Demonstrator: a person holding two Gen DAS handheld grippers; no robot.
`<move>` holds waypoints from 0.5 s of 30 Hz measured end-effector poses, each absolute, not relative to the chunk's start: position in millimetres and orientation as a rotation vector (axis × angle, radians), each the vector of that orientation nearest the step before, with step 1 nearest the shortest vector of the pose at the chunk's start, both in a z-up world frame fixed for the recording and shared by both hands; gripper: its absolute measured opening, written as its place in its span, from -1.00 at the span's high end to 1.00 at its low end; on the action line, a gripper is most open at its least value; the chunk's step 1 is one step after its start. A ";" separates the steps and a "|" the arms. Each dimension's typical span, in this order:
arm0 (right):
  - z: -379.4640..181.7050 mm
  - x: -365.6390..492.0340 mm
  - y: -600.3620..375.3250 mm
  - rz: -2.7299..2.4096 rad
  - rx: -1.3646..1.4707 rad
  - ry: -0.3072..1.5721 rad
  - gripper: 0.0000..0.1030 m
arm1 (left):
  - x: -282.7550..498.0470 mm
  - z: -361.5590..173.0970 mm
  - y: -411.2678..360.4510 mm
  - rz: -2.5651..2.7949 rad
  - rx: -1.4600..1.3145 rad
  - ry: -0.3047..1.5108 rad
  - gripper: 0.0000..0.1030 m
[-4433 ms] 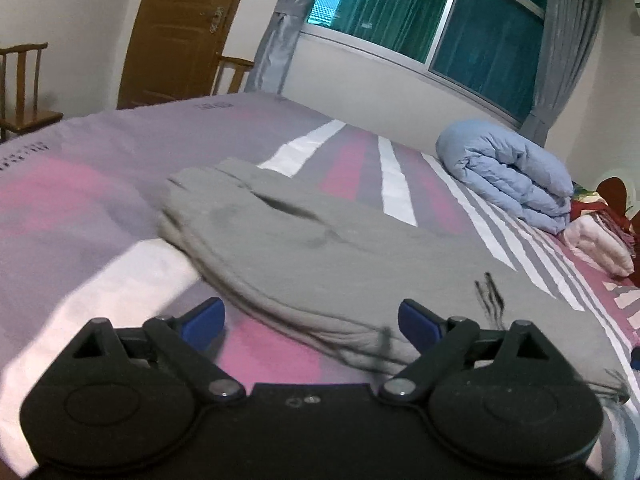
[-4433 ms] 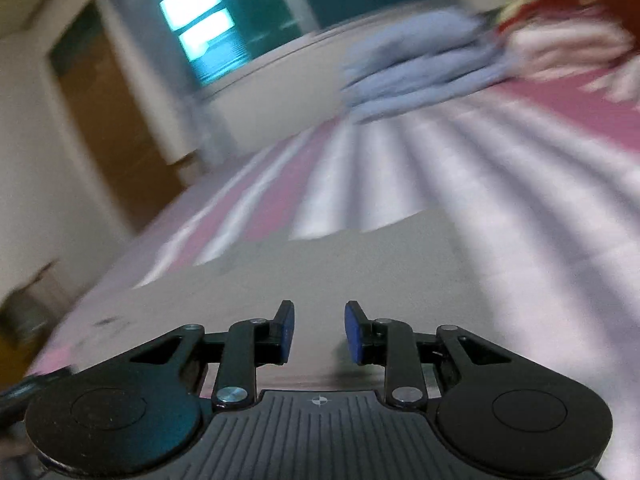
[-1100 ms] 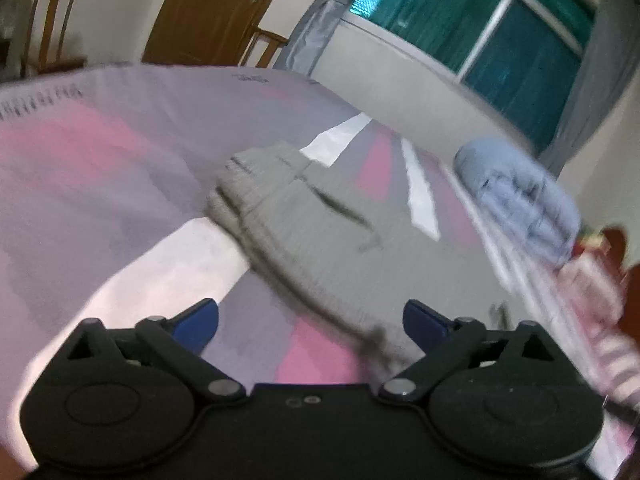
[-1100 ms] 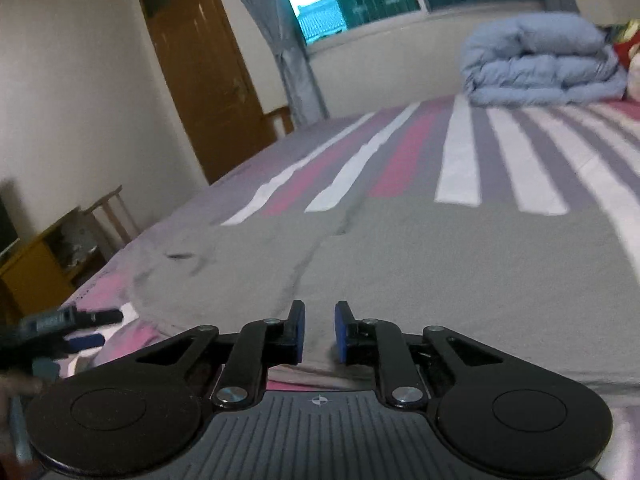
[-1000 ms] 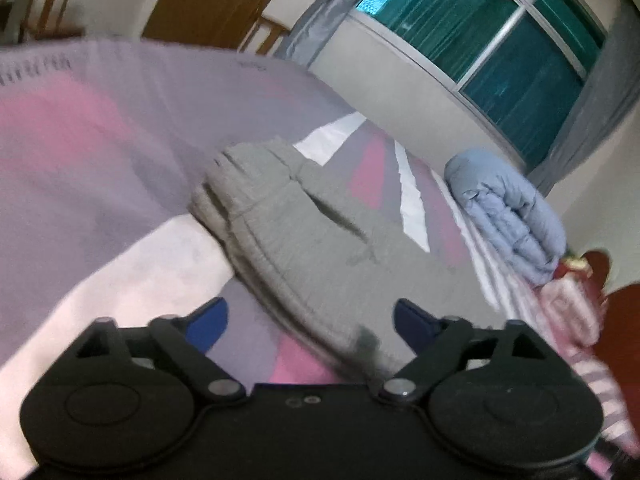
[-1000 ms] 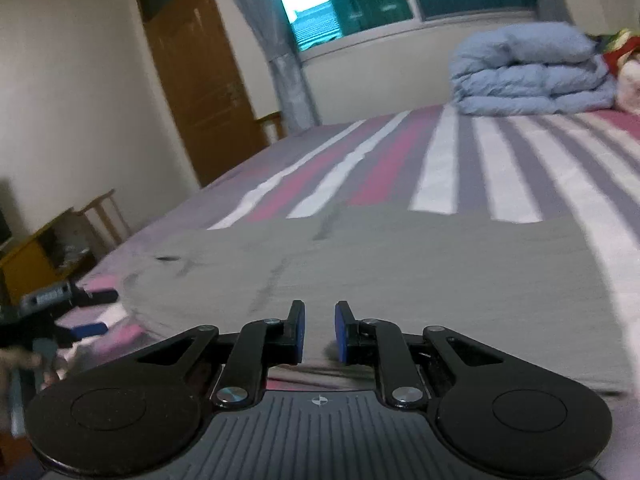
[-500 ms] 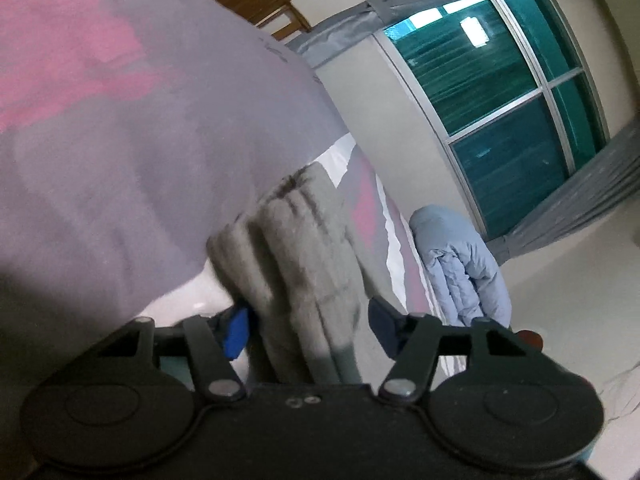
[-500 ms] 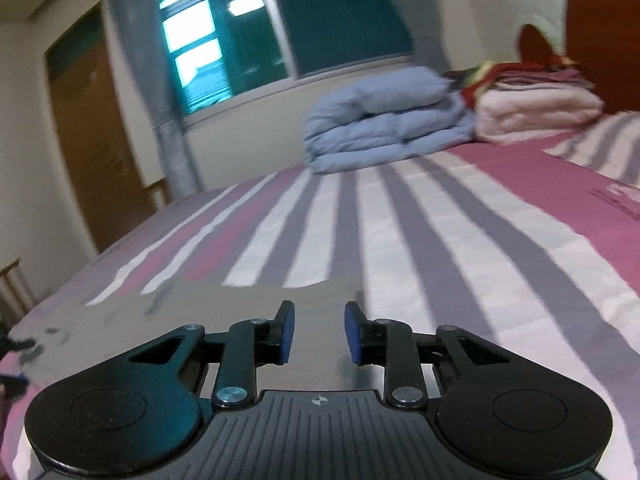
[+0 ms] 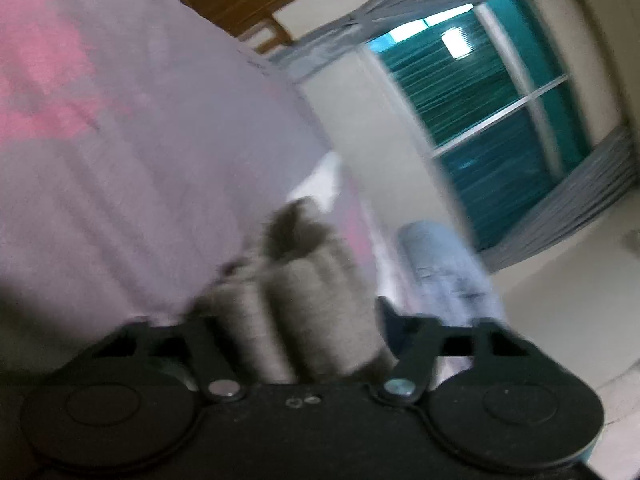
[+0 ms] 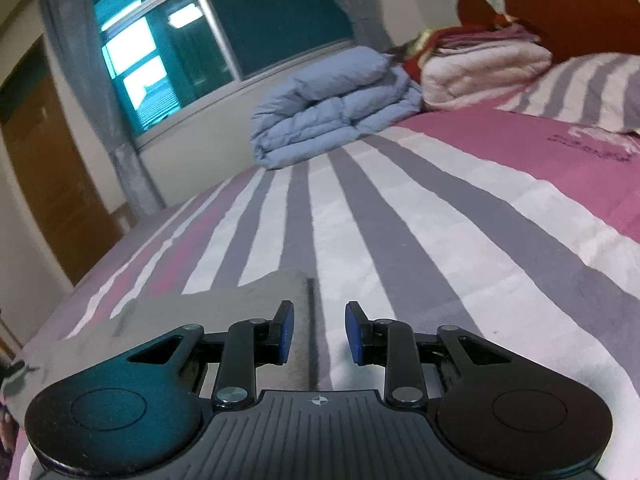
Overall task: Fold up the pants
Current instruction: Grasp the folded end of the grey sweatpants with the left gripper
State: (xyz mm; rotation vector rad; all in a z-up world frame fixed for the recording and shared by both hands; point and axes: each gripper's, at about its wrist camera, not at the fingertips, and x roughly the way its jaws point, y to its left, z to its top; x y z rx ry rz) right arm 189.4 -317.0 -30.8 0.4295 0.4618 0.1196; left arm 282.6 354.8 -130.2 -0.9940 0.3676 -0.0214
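Closing left gripper [image 9: 296,316] jaws apparently pinch pants [image 9: 304,304].

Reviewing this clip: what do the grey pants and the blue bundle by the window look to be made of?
Grey pants: soft matte knit, probably cotton jersey or fleece; it bunches in thick ribbed rolls between the closing left gripper jaws. Blue bundle: a puffy quilted duvet, smooth woven shell with padded filling, judging by its rounded folds. Fibre itself can't be confirmed.

left gripper [image 9: 296,332] fingers closing, bunched grey pants [image 9: 304,304] between
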 end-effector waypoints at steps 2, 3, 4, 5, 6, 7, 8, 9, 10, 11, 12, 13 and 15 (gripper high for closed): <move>-30.6 189.2 -320.4 0.111 0.443 0.457 0.44 | 273.5 -128.3 349.5 0.000 -0.989 0.351 0.40; -30.3 188.0 -323.0 0.104 0.456 0.454 0.44 | 268.5 -124.9 346.3 0.009 -0.973 0.345 0.43; -30.0 187.7 -325.8 0.098 0.471 0.452 0.44 | 264.6 -120.6 343.1 0.014 -0.958 0.335 0.44; -30.3 187.4 -331.4 0.087 0.496 0.452 0.44 | 260.1 -115.1 339.7 0.013 -0.944 0.320 0.44; -31.1 186.8 -336.8 0.076 0.523 0.455 0.44 | 256.2 -108.5 336.6 0.011 -0.929 0.307 0.44; -31.7 186.8 -343.2 0.061 0.550 0.458 0.44 | 252.2 -100.2 332.6 0.003 -0.912 0.289 0.44; -30.7 186.8 -347.3 0.034 0.559 0.459 0.43 | 249.3 -90.1 328.5 -0.010 -0.894 0.269 0.44; -29.0 185.1 -351.1 -0.014 0.554 0.460 0.43 | 246.8 -80.3 323.7 -0.020 -0.876 0.253 0.44; -27.7 182.5 -353.5 -0.058 0.547 0.461 0.43 | 244.3 -69.1 317.9 -0.036 -0.864 0.237 0.44; -26.0 180.3 -355.9 -0.097 0.542 0.460 0.42 | 245.3 -59.8 314.1 -0.052 -0.862 0.225 0.44; -24.7 178.6 -359.2 -0.112 0.550 0.457 0.42 | 244.6 -49.4 308.1 -0.069 -0.856 0.218 0.44; -23.0 176.8 -362.4 -0.116 0.558 0.456 0.42 | 243.6 -40.8 301.7 -0.074 -0.846 0.216 0.44; -18.3 174.7 -366.5 -0.102 0.556 0.455 0.40 | 244.3 -23.7 285.5 -0.087 -0.813 0.213 0.44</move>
